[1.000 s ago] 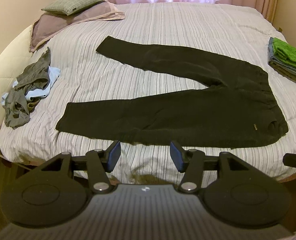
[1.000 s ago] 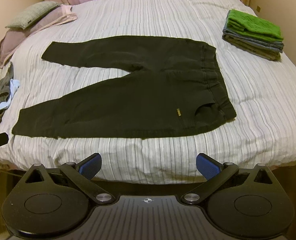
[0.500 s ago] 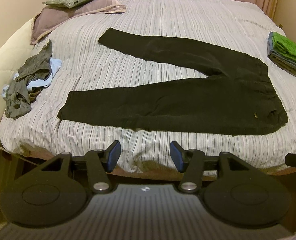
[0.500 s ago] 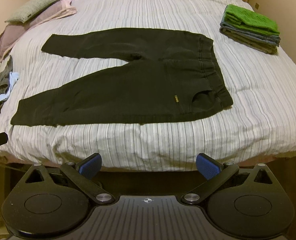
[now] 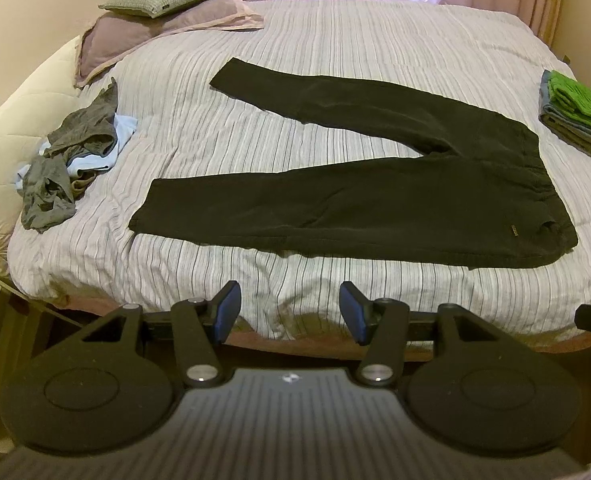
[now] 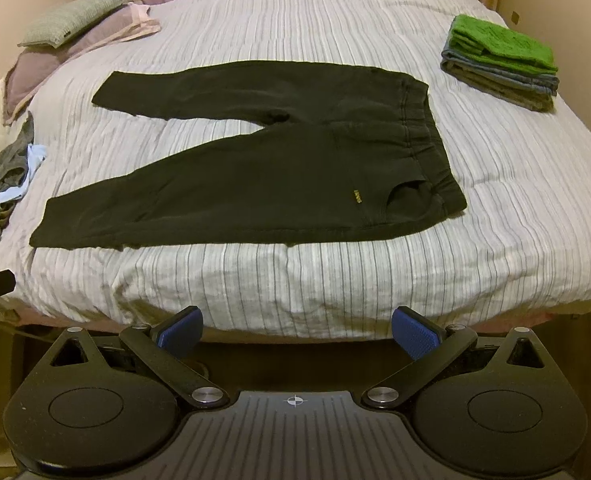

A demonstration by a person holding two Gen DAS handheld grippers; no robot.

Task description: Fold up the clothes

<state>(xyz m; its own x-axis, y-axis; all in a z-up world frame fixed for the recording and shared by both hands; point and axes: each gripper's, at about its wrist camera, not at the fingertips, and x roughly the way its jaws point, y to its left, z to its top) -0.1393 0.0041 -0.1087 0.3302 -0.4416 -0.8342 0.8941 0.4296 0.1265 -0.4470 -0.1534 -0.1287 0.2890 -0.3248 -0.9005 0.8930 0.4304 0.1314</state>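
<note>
Black trousers (image 5: 355, 200) lie spread flat on the striped bed (image 5: 335, 40), legs apart and pointing left, waistband to the right; they also show in the right wrist view (image 6: 275, 172). My left gripper (image 5: 289, 312) is open and empty, off the bed's near edge, in front of the near leg. My right gripper (image 6: 295, 332) is open wide and empty, off the near edge in front of the trousers' hip. A tip of the other gripper shows at each view's edge.
A pile of unfolded grey and light-blue clothes (image 5: 71, 160) lies at the bed's left side. A folded stack with a green item on top (image 6: 503, 60) sits at the right. Pillows (image 5: 155, 12) lie at the far left corner. Curtains hang behind the bed.
Both grippers have drawn back from the bed, so the trousers sit farther away and the bed's near edge shows more. Both stay open; the clothes have not moved.
</note>
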